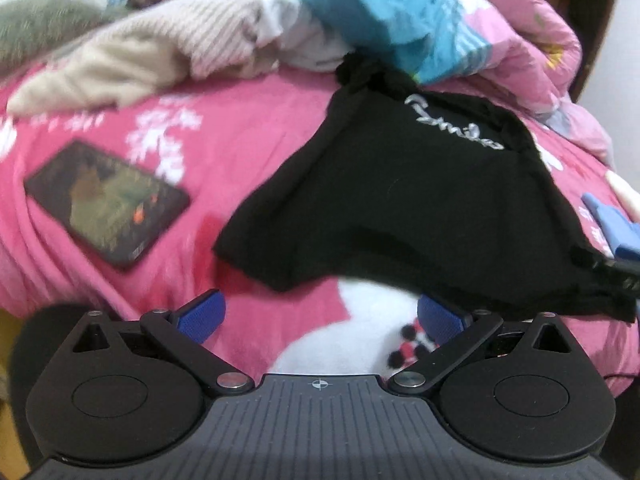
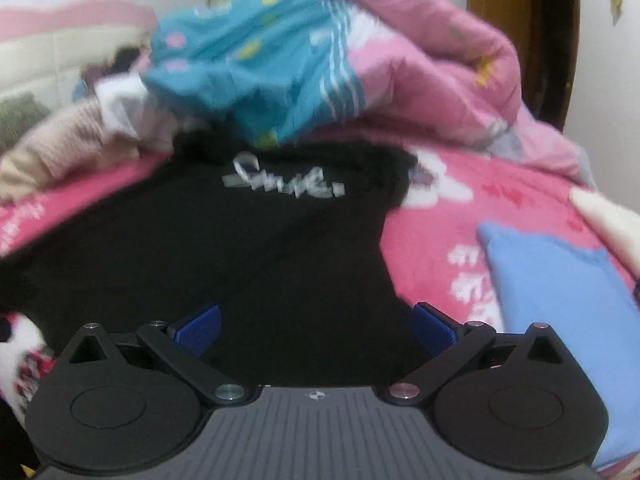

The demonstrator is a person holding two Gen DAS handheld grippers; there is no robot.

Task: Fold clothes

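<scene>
A black garment with white script lettering lies partly folded on the pink bed sheet. My left gripper is open, its blue pads wide apart just short of the garment's near edge, with nothing between them. In the right wrist view the same black garment fills the middle, and my right gripper hangs open over its near part with nothing gripped. The other gripper's tip shows at the far right of the left wrist view, at the garment's corner.
A phone with a lit screen lies on the sheet at the left. A beige knit sweater and a blue patterned cloth are heaped behind, beside a pink quilt. A folded light-blue cloth lies at the right.
</scene>
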